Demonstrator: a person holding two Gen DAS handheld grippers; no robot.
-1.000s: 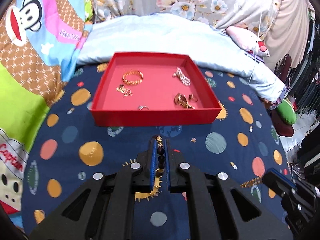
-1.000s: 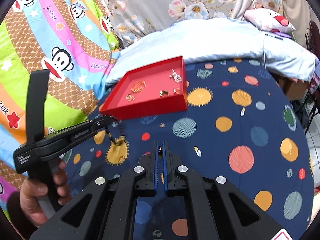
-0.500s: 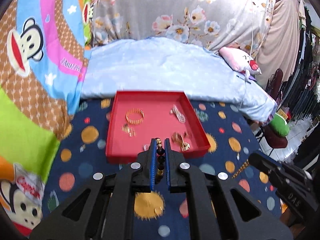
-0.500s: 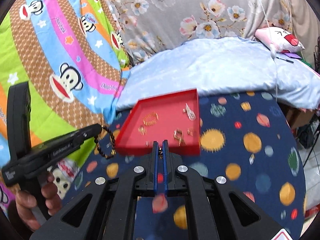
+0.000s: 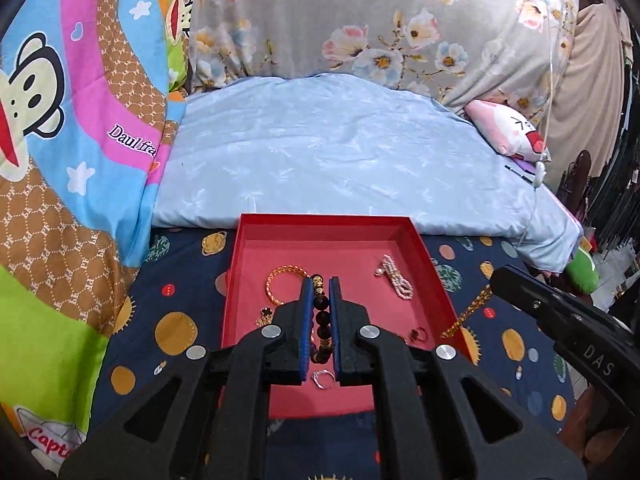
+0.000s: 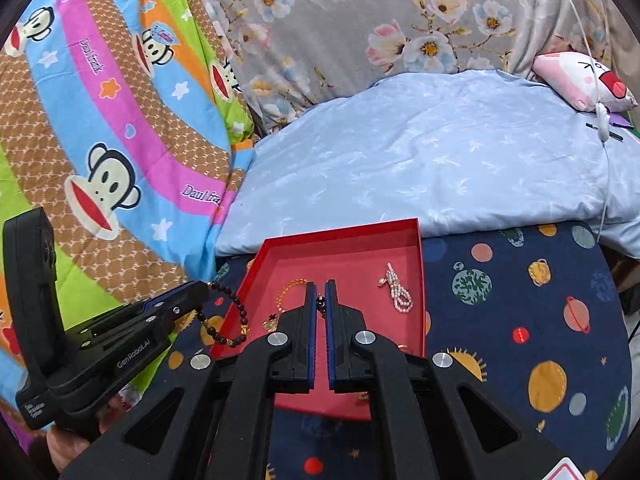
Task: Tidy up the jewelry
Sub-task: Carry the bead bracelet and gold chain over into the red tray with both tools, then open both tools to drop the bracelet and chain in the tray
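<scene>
Left gripper (image 5: 319, 292) jaws nearly closed, clamping dark bead bracelet (image 5: 321, 320) above red tray (image 5: 320, 220). Right gripper (image 6: 320, 294) jaws narrowly parted, pinching gold chain (image 5: 466, 314) just beside tray's right wall. Pearl strand (image 6: 396, 290) inside tray.

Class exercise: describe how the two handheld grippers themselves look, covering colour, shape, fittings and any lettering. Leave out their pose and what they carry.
Both the left gripper and the right gripper are matte black, with angular bodies pierced by triangular cutouts, round silver bolt heads, and two narrow parallel fingers lined in blue pads. The left gripper's side reads "GenRoboAI"; the right gripper's body shows white letters "DAS". No cables or sleeves show.
</scene>
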